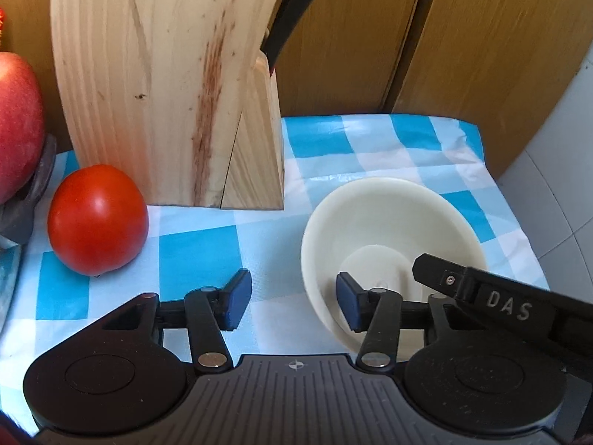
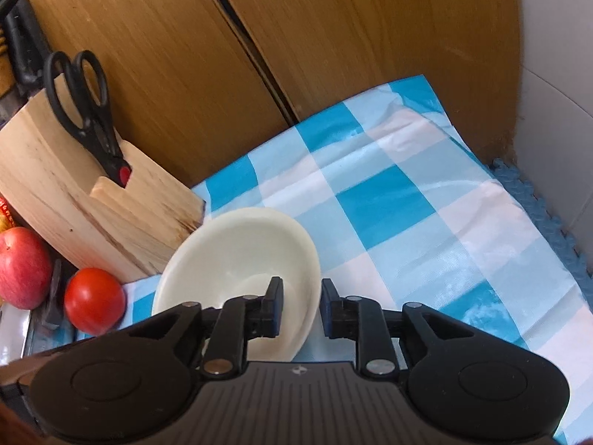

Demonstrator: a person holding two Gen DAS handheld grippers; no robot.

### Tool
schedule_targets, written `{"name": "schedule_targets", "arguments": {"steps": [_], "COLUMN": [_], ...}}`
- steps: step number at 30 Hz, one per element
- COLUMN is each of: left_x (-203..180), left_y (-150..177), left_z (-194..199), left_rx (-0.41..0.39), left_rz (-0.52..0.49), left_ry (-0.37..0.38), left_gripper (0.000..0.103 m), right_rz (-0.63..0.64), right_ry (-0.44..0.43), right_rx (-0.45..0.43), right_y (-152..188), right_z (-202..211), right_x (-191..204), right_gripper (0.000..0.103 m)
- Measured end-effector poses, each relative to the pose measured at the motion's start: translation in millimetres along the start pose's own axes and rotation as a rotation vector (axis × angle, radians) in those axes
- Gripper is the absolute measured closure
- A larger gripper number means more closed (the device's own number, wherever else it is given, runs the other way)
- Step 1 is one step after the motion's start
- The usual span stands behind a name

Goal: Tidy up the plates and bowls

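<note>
Nearest in the left wrist view, the left gripper (image 1: 292, 298) is seen with its fingers (image 1: 237, 298) standing partly open; the near left rim of the cream bowl (image 1: 389, 222) lies between them, but no pad is pressed on it. Just to the right, the dark tip of the right gripper (image 2: 302, 307) reaches in over the bowl's near right rim. In the right wrist view its fingers (image 2: 274, 309) straddle that rim with a narrow gap, one pad inside the bowl and one outside; whether the pads actually pinch the wall cannot be told. The bowl appears tipped, its near side raised off the checked cloth (image 2: 407, 204) that covers the surface.

The bowl is placed toward the right half of the surface, short of the far edge. Left of it, near the left edge, a tomato (image 1: 98, 218) rests on the cloth, with an apple (image 1: 16, 122) beyond it. Farther back stands the wooden knife block (image 1: 155, 85), with scissors (image 2: 85, 111) slotted in it, close to the bowl's far left rim.

If the bowl is held only lightly by one thin rim, it is judged likely to slip or swing. A push toward the far left could knock it against the block, and a sideways drag could bunch the cloth or set the tomato rolling.
</note>
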State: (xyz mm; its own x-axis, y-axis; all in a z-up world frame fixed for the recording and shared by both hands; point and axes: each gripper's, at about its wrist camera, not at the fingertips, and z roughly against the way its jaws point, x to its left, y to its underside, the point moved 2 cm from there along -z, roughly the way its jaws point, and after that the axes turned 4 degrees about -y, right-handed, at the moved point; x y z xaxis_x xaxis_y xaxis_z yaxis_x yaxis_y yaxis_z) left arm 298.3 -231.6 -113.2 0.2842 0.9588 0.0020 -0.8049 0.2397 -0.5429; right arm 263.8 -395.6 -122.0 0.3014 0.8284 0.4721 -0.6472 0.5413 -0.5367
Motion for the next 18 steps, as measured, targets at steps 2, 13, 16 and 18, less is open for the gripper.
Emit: {"name": "schedule_targets", "arguments": {"steps": [2, 13, 16, 18], "left_x": [-0.4, 3.6, 5.4, 7.7], "left_y": [0.3, 1.4, 1.1, 2.0], "left_z": [1.0, 16.8, 28.9, 38.8], "left_rx": [0.000, -0.004, -0.022, -0.030], "left_rz": [-0.010, -0.002, 0.001, 0.006], "left_ry": [0.021, 0.050, 0.051, 0.056], "left_gripper": [0.066, 0.076, 0.075, 0.075], "right_rz": [0.001, 0.031, 0.052, 0.065], "right_ry": [-0.008, -0.017, -0.019, -0.020], "right_rx": [0.010, -0.007, -0.021, -0.033], "right_y": [0.7, 2.4, 2.0, 2.8], "right_z": [-1.7, 13.6, 26.2, 35.7], "right_x": [1.9, 17.3, 24.9, 30.7], "right_gripper": [0.091, 0.091, 0.091, 0.091]}}
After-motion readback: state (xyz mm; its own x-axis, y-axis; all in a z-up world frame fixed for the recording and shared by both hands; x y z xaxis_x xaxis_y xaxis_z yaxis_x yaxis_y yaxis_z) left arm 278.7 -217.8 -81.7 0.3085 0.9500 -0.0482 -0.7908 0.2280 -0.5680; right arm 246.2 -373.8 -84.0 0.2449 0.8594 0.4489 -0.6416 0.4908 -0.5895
